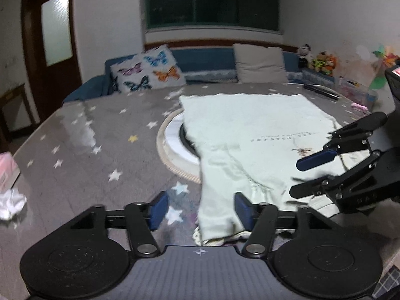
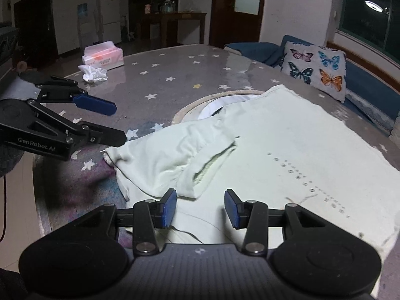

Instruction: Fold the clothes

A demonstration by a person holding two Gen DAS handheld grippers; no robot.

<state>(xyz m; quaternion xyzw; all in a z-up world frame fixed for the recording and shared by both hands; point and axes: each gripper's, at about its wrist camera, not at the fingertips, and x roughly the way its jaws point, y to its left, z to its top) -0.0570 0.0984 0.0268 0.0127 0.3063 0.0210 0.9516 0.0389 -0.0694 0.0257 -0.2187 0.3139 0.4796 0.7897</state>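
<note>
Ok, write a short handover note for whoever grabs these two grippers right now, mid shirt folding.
Left gripper: jaws open, holding nothing, at the shirt's near left edge.
Right gripper: jaws open, holding nothing, over the shirt's near edge.
Pale green shirt: lies on the star-patterned table, partly covering the round mat.
Done: one sleeve is folded in over the body.
Left: the rest of the shirt is spread flat, so the remaining folds are yours.
</note>
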